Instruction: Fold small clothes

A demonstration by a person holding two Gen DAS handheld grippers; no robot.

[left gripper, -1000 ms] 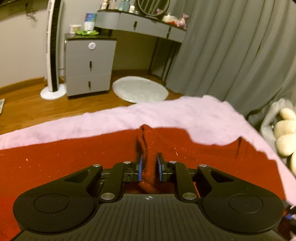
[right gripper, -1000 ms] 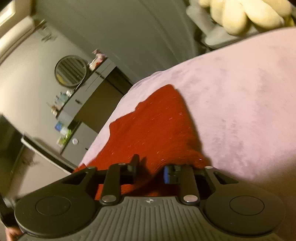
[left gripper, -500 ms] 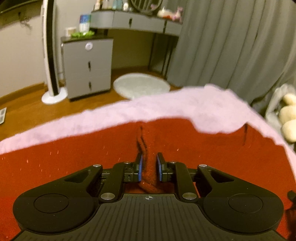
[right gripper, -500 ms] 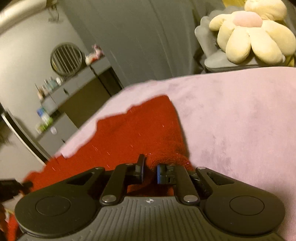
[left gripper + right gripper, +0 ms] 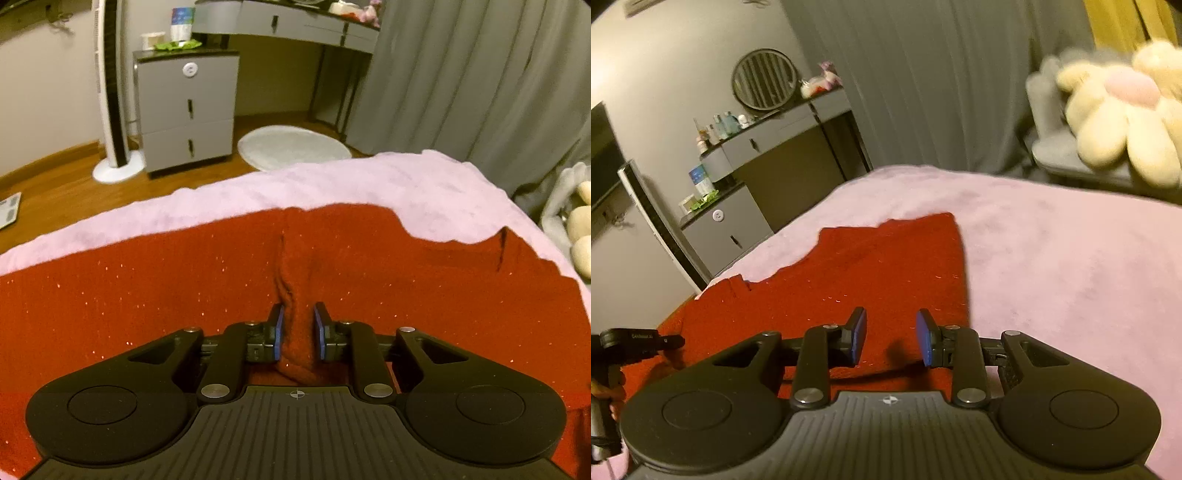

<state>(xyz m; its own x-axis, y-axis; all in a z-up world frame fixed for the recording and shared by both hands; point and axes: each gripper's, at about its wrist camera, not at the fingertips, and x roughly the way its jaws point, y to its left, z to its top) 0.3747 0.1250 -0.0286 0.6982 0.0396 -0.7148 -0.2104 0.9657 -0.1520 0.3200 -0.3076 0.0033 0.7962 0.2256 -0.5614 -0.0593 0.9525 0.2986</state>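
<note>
A red knit garment (image 5: 147, 288) with glittery specks lies spread on a pink blanket (image 5: 369, 177). My left gripper (image 5: 298, 314) pinches a raised fold of it. The blue pads still press the fold, though the jaws are starting to ease apart. In the right wrist view the same red garment (image 5: 879, 266) lies flat, its right edge straight. My right gripper (image 5: 891, 325) hovers just above the garment's near edge. Its jaws are opening and nothing is between the pads. The left gripper (image 5: 635, 343) shows at that view's left edge, held by a hand.
Beyond the bed's far edge are a wooden floor, a white round rug (image 5: 293, 147), a grey drawer cabinet (image 5: 186, 110) and a tower fan (image 5: 110, 92). Grey curtains (image 5: 480, 74) hang at the right. A cream flower plush (image 5: 1119, 118) sits on a grey chair beside the bed.
My right gripper let go of the garment's edge, rose and rolled back level, and its jaws now stand apart. The left gripper stayed put on its fold, which now lies lower.
</note>
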